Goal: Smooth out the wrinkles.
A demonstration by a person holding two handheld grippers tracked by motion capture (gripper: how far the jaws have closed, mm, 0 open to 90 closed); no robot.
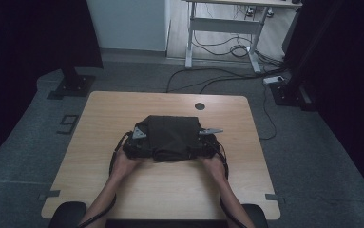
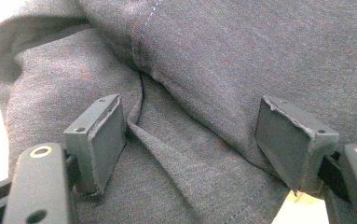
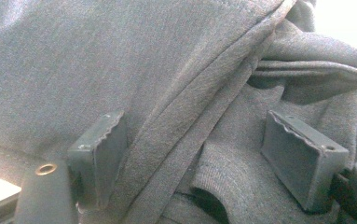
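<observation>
Dark grey folded garment (image 1: 172, 135) lies mid-table (image 1: 170, 190), its near edge bunched. Left gripper (image 2: 190, 135) and right gripper (image 3: 192, 158) sit at its near left and right corners, jaws spread apart over the cloth, pinching nothing.

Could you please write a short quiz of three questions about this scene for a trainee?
1. True or false: the dark garment lies on the wooden table.
2. The left gripper is: A) open, fabric between its fingers; B) shut on a cup.
3. The right gripper is at the garment's ____ side in the high view.

Key: 1 true; 2 A; 3 right.
</observation>
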